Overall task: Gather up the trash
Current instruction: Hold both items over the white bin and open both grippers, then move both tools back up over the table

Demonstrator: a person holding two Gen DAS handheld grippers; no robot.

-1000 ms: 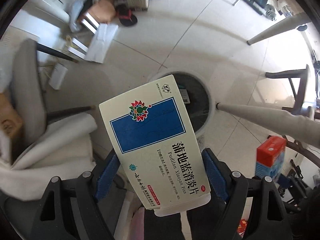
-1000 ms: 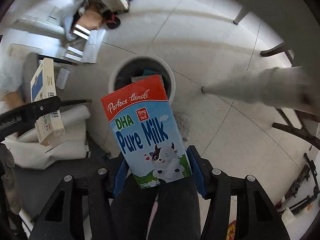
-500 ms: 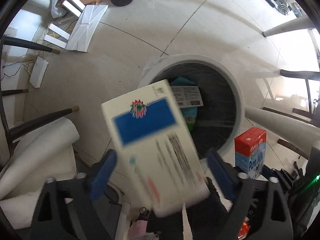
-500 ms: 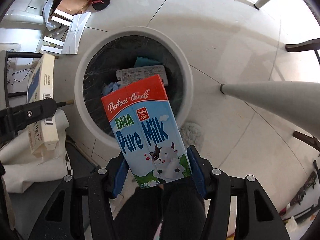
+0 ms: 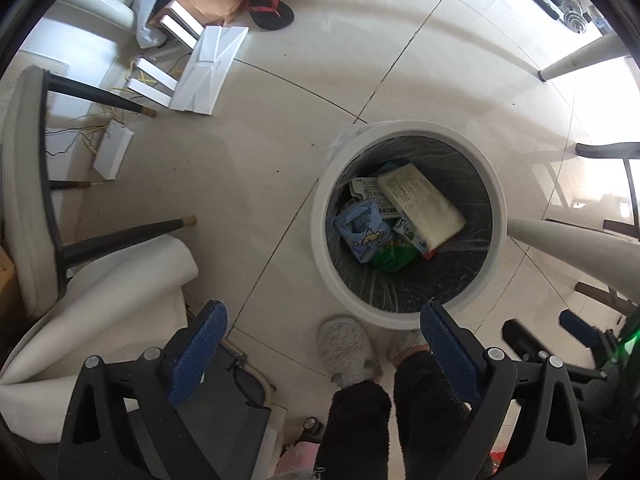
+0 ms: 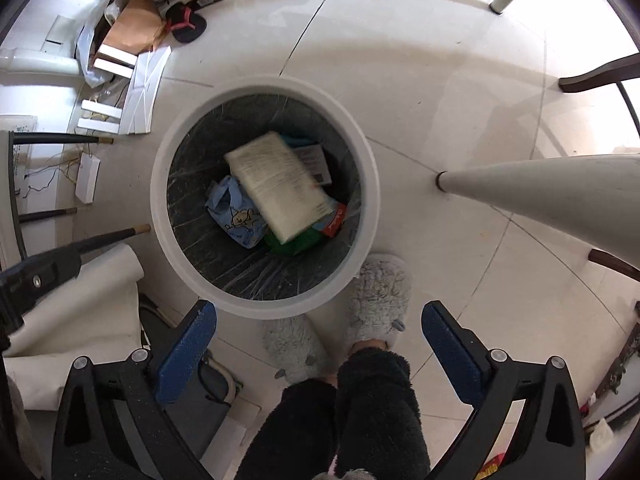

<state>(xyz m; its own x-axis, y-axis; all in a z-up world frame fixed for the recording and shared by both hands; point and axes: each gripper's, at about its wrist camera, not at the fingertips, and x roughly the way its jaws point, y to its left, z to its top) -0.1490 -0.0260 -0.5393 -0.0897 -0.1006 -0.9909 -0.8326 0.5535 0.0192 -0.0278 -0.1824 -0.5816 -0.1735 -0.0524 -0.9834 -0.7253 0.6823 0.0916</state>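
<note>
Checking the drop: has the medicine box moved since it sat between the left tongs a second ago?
Yes. The medicine box left the left tongs, whose jaws just opened, and now lies down inside the white bin.

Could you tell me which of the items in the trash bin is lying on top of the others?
The pale cream medicine box, printed side up, lies on top; the blue cartoon-bear packet and green pack sit beneath or beside it.

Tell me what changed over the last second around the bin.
Both tongs have just opened and let go. The left tongs dropped the medicine box into the bin. The right tongs released the milk carton, now partly showing under that box. Both cameras came closer to the bin, which stayed put.
</note>
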